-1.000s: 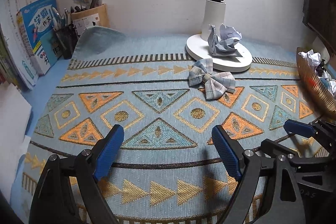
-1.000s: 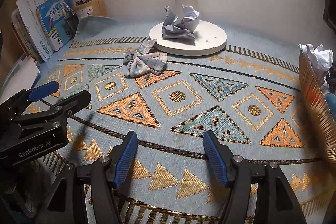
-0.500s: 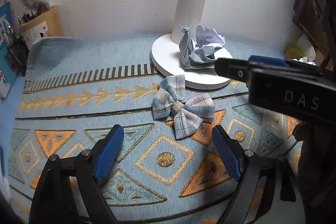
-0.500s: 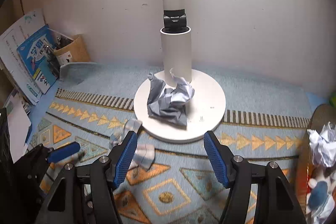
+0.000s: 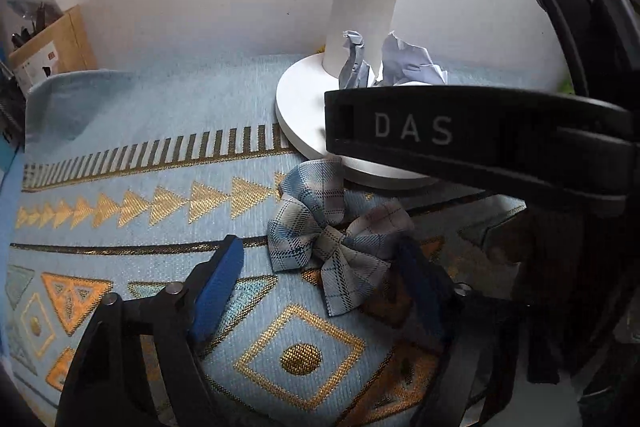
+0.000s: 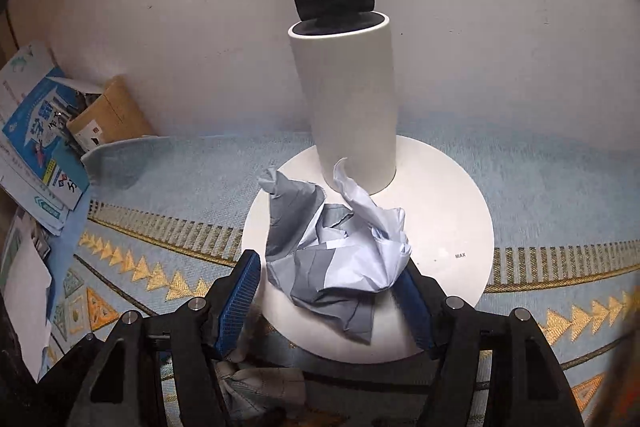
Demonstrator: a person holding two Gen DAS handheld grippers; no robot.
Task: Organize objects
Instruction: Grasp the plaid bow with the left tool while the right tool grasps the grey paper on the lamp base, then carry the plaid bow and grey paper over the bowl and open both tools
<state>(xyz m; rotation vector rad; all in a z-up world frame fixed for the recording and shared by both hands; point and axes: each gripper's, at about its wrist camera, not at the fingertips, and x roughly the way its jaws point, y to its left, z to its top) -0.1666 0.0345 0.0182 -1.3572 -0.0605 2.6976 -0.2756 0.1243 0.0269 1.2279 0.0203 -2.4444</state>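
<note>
Over the patterned surface, only our left wrist view shows the plaid bow lying flat just before the white lamp base, between the closing fingers of our left claw, not yet pinched. Only our right wrist view shows the right claw tilted down, closing around the crumpled paper on that base. Its right pad touches the paper, the left stands clear, and the right claw's black body hides much of the paper in the left view.

Desk items, counted by kind.
One plaid bow, one crumpled paper ball, one white lamp, one cardboard box, one patterned mat.
</note>
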